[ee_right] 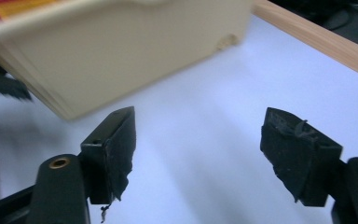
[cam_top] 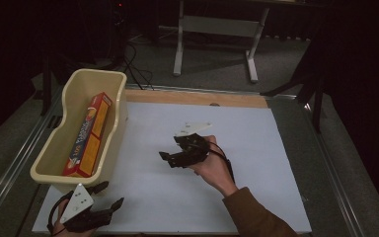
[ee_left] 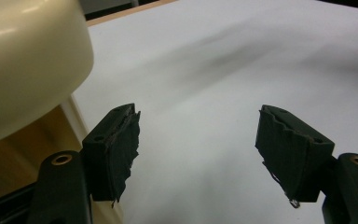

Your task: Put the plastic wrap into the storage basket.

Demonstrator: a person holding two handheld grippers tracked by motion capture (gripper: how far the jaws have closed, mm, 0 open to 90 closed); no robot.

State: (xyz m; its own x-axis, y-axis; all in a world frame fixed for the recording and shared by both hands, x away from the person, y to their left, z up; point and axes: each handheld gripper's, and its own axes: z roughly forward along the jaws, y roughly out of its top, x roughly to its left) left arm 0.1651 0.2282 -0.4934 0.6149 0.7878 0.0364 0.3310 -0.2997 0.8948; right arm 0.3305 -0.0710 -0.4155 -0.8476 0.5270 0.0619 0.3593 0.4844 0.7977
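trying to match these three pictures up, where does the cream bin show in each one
High view: the cream bin stands at the left edge of the white sheet, with an orange box inside.
Left gripper view: its rounded corner is at the upper left.
Right gripper view: its side wall runs across the top, tilted.
Shared landmark: the white sheet under the bin, seen in all three.
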